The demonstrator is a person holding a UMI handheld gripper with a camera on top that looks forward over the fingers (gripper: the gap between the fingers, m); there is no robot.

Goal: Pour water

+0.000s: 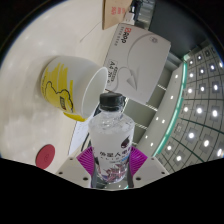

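In the gripper view the tongs (112, 166) are clamped on a clear plastic water bottle (111, 135), a purple pad pressing on each side of it. The bottle's dark capless mouth (112, 101) tilts forward toward the rim of a white mug with yellow print (68, 86), just ahead on the pale tabletop (30, 120). A white box (140, 62) lies beyond the mug.

a pale tabletop (40, 110) fills most of the scene. a white box (150, 60) with printed lettering lies on it. right of the box a dark curved panel (195, 110) studded with rows of small bright lights. left of the box, a small red disc (45, 154).
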